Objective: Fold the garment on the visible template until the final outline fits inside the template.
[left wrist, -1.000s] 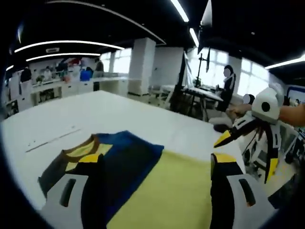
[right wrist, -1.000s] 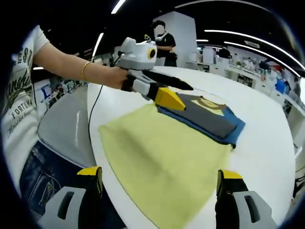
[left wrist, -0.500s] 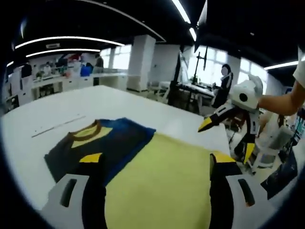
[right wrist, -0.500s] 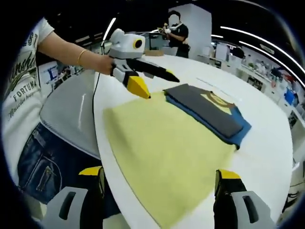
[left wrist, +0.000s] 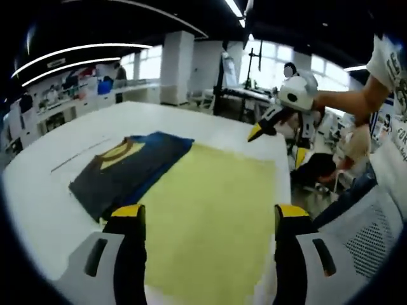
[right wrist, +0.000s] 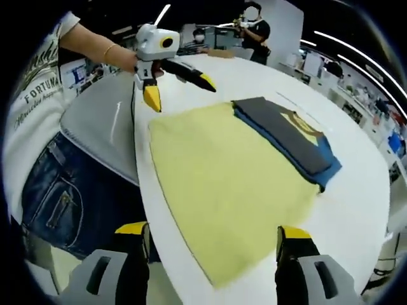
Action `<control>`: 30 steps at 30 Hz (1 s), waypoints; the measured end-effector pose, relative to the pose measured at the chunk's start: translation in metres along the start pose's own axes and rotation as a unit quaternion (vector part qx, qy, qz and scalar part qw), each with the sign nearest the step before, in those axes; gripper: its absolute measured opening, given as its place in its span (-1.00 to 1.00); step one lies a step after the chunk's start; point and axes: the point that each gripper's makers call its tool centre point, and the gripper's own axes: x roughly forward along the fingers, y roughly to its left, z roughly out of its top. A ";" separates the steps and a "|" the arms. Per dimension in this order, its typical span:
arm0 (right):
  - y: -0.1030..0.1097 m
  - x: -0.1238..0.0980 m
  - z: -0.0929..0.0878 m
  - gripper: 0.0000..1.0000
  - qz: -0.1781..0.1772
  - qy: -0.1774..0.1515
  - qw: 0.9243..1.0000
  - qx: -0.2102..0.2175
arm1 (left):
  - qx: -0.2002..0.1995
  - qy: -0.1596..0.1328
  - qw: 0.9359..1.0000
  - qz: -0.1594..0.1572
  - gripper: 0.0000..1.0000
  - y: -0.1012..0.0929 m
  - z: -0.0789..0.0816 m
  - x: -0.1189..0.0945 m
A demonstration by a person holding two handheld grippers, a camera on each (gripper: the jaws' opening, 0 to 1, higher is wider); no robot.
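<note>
folded grey-and-blue garment with yellow collar [left wrist: 124,170] lying on white table [left wrist: 44,184], overlapping far edge of flat yellow cloth template [right wrist: 222,184]; left gripper [right wrist: 175,86] and right gripper [left wrist: 275,141] both spread wide, grasping nothing, raised above near table edge.

You've got one folded dark grey and blue garment [right wrist: 289,135], one flat yellow cloth template [right wrist: 229,190], and two yellow-tipped grippers, left [right wrist: 175,86] and right [left wrist: 275,122].

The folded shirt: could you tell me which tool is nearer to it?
Left, by a little. The left tool hovers just short of one end of the folded shirt; the right tool hangs at the yellow mat's corner, across the mat from the shirt.
</note>
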 end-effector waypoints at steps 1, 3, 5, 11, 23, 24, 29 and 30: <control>0.001 -0.001 -0.002 0.45 0.002 0.006 1.000 -0.004 | 0.003 0.006 1.000 0.000 0.57 -0.002 -0.004 -0.003; -0.001 -0.001 -0.008 0.39 -0.006 0.020 1.000 -0.012 | 0.008 0.018 1.000 0.004 0.55 -0.005 -0.011 -0.010; 0.003 -0.001 -0.014 0.32 -0.003 0.031 0.999 -0.019 | 0.012 0.029 1.000 0.002 0.48 -0.010 -0.019 -0.016; 0.004 0.003 -0.033 0.20 -0.009 0.069 0.996 -0.047 | 0.058 0.080 0.995 -0.004 0.31 -0.024 -0.051 -0.027; 0.007 0.010 -0.053 -0.13 -0.006 0.105 0.991 -0.081 | 0.068 0.134 0.989 0.006 -0.02 -0.022 -0.091 -0.032; 0.006 0.011 -0.056 -0.14 -0.007 0.111 0.990 -0.084 | 0.072 0.137 0.988 0.004 -0.04 -0.022 -0.094 -0.033; 0.005 0.014 -0.062 -0.22 -0.007 0.121 0.988 -0.095 | 0.086 0.173 0.981 0.004 -0.25 -0.022 -0.109 -0.037; 0.003 0.014 -0.062 -0.26 -0.009 0.123 0.987 -0.103 | 0.084 0.169 0.982 0.002 -0.26 -0.022 -0.109 -0.037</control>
